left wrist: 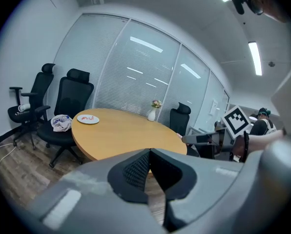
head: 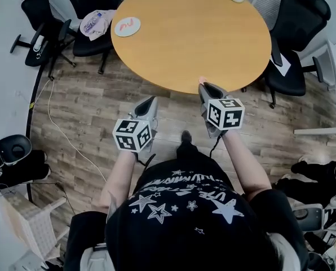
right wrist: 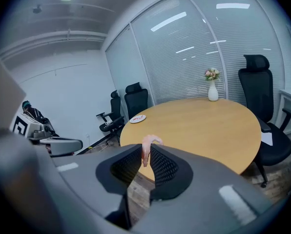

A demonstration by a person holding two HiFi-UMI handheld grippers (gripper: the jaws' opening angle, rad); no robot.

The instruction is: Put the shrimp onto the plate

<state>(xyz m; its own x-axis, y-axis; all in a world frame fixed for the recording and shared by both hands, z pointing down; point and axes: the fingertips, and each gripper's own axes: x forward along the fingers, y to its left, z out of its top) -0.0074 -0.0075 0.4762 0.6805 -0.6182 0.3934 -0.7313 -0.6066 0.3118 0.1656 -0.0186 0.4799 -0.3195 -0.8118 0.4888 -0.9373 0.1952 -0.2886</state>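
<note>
Nearest, before the near edge of the round wooden bench [head: 190,33], the left tongs [head: 151,101] hang over the wooden floor [head: 89,112]. Their jaws are pressed together and nothing is between them. Just to the right of them, the right tongs [head: 204,88] reach the near edge of the bench and pinch a pale pink shrimp [right wrist: 146,147]. Its curled end stands out above the jaw tips, over the bench edge. Further, at the far left edge of the bench, a white plate [head: 127,26] lies with some red-orange pieces on it, well apart from the shrimp. Beside that edge of the bench stands a black office chair [head: 89,45] that carries a crumpled bag [head: 97,22]. At the far edge of the bench stands a white vase [right wrist: 213,92] with flowers.
</note>
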